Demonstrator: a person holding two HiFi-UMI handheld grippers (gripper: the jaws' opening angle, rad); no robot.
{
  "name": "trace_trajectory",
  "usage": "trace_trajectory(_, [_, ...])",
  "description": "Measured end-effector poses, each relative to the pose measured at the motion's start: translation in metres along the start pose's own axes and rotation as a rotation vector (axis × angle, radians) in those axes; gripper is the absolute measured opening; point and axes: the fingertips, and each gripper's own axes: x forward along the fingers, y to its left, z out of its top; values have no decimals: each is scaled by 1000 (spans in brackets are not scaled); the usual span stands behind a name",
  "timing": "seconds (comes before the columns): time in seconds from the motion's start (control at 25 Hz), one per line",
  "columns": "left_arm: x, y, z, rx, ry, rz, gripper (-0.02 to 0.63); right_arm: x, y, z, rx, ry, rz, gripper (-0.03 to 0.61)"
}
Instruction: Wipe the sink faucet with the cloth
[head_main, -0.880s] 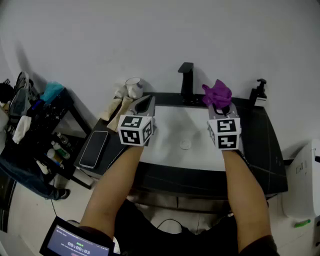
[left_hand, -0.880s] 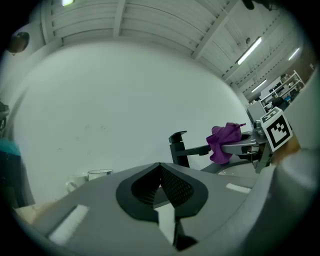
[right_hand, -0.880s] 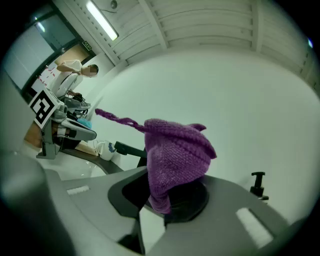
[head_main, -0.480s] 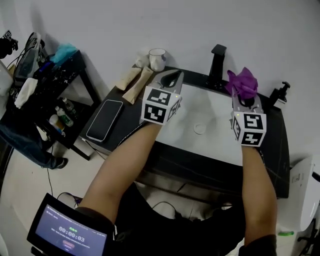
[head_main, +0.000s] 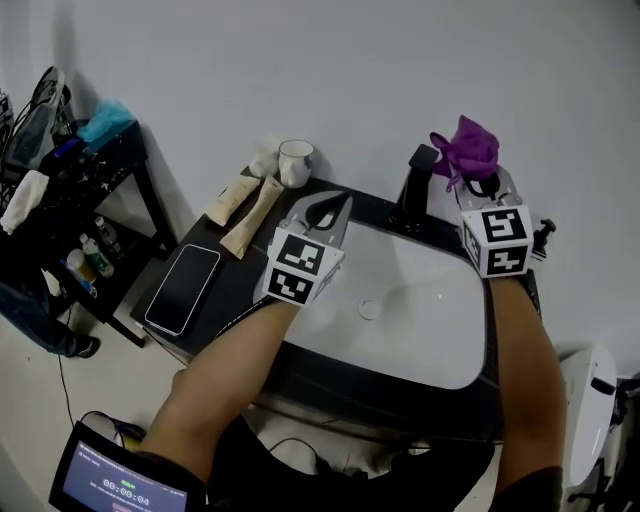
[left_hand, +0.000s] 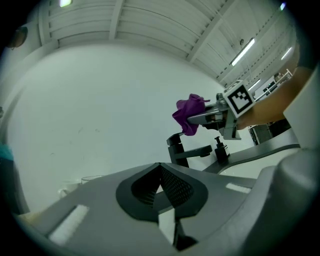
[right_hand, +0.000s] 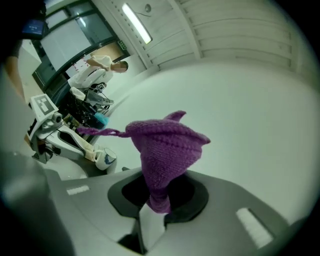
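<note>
Purple cloth (head_main: 466, 148) pinched by right hand-held gripper (head_main: 478, 182) near faucet (head_main: 415, 190); left hand-held gripper (head_main: 338, 204) pressed together.

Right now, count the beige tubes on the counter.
2. The shorter tube and the longer tube lie side by side between the mug and the phone. None appears hidden.
</note>
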Motion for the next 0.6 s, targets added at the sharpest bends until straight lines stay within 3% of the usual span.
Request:
trace_trajectory(0.32, [8, 1, -1, 13, -10, -26, 17, 69, -5, -8, -187, 204, 214, 60])
trace_trajectory(0.6, [10, -6, -3, 15, -5, -43, 17, 95, 14, -31, -219, 379, 387, 55])
